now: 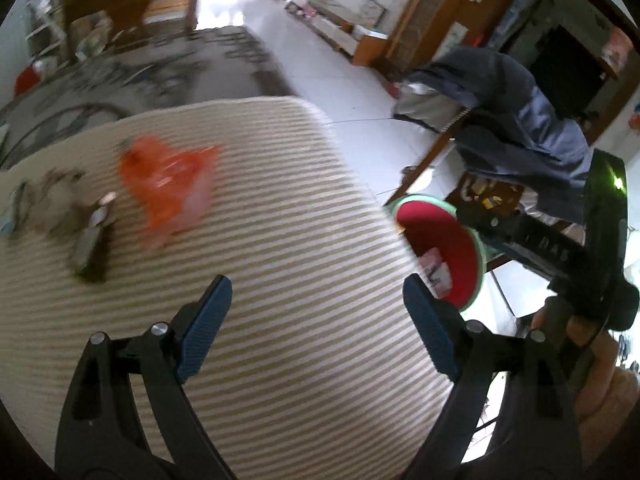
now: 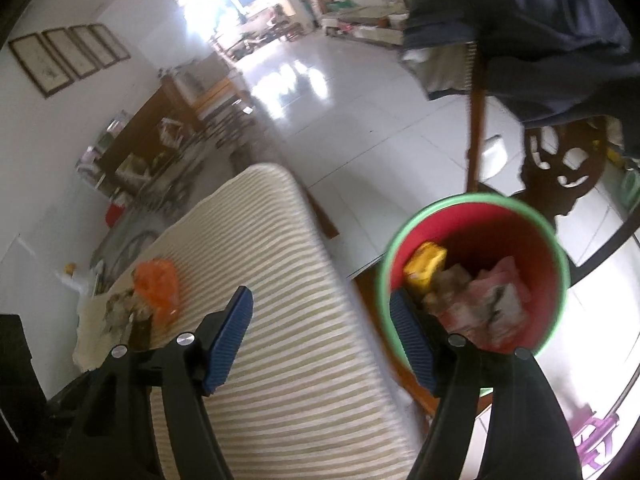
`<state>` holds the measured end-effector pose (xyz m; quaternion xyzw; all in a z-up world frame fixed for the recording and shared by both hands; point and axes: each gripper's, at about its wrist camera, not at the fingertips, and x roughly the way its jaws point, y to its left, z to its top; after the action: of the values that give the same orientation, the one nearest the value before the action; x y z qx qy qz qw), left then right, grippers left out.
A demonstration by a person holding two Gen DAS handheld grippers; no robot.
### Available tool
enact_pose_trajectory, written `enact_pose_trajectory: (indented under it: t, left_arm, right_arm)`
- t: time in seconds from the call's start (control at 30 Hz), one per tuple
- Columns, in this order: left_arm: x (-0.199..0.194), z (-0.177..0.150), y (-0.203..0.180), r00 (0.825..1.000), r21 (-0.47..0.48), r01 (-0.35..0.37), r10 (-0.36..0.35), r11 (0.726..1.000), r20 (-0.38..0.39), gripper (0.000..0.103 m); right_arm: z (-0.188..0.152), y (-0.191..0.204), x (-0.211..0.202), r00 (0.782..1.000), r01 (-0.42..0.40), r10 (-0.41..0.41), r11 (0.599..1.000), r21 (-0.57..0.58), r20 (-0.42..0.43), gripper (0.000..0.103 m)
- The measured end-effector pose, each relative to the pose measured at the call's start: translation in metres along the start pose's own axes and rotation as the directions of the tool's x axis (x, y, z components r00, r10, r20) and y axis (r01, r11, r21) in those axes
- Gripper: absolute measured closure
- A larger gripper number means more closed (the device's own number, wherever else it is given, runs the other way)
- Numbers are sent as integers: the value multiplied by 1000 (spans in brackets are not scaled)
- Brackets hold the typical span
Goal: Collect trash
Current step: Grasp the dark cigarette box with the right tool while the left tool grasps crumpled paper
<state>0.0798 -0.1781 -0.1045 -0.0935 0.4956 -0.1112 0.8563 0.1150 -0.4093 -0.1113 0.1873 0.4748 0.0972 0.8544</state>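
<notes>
Orange plastic bag (image 1: 168, 184) is lying on the striped tabletop (image 1: 280, 220), well apart from both tongs. Left tongs (image 1: 316, 320) and right tongs (image 2: 320, 340) are gaping wide, empty. Pinching its bunched top before lifting toward the red bin (image 2: 520, 216) would suit.

Left gripper (image 1: 316, 292) — black plastic scissor-type arms, round silver pivot screws, two blue ribbed finger pads (image 1: 208, 320), right gripper (image 2: 322, 316) of identical build — black linkage, silver screws, blue ribbed pads (image 2: 230, 336), peach fuzzy sleeve (image 1: 612, 400).
</notes>
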Motion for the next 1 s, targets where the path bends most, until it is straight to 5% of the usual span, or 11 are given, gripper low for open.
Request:
enact_pose_trajectory:
  t: [0.53,0.83,0.9,0.93,1.0]
  left_arm:
    - [-89,-69,180,985,-240,-165,174,957,16,18]
    - [-113,-106,226,975,-332,-212,223,919,-5,18]
    - [-113,-111,230,975,-337,-213,222,917,-11,18]
    - [-113,-112,230,975,-338,-213,221,917,-13,18]
    - [-111,-111,230,976,-336,-210,217,918,-16,18]
  right_arm:
    - [-57,234,108,972,-181,124,936,-301,-200,31]
    - [-71,281,172,967,-115,28,934,-339,-252,26]
    - [-72,280,178,967,-105,13,930,-353,-254,42]
    - [-73,280,183,963,-97,-4,926,-365,-268,67]
    - [-73,275,181,957,-111,6,932,-344,-292,79]
